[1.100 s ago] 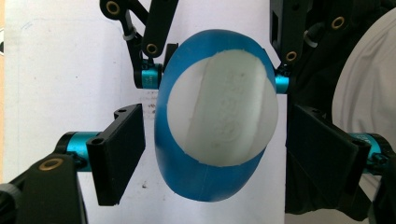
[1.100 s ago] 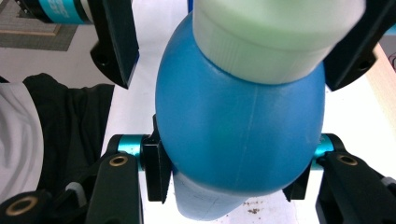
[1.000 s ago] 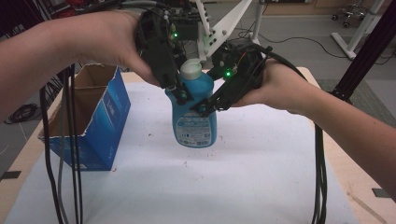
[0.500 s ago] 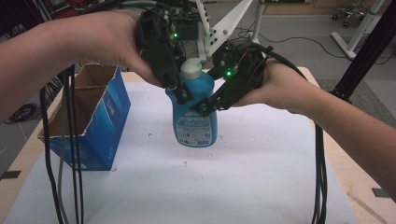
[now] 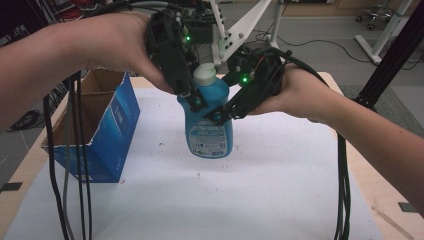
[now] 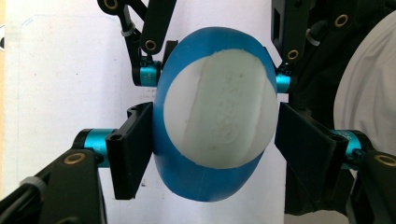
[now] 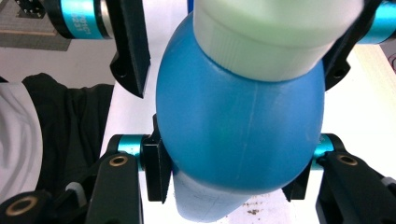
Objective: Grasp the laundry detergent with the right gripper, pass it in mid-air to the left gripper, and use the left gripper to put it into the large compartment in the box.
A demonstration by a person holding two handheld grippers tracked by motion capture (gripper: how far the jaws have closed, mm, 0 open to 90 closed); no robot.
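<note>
The blue bottle (image 5: 208,120) with its white cap (image 5: 204,75) is held just above the white table cover (image 5: 280,190), near the middle of the table and to the right of the open blue cardboard box (image 5: 102,130). The right gripper (image 5: 220,114) comes in from the side and is clamped tight on the bottle's body; in the right gripper view its 2 jaws press into both flanks of the bottle (image 7: 240,130) below the cap (image 7: 275,32). The left gripper (image 5: 192,97) comes down from above at the bottle's shoulder, and its jaws have just been closing, with the bottle between them. In the left gripper view the left jaw lies against the blue shoulder (image 6: 205,182) beside the cap (image 6: 219,116), while the right jaw stands at the rim with what looks like a thin gap, so I judge the hold there as not yet firm. The work in hand seems to be a 2-handed grasp, perhaps to pass the bottle over or to work the cap. To do it well, the right gripper should hold the body without any twist while the left finishes closing squarely, with both pads level on opposite sides. The shoulder is rounded and smooth, so a skewed or high grip could slide off toward the cap. Only once both pads bear evenly should any load shift to the left.
</note>
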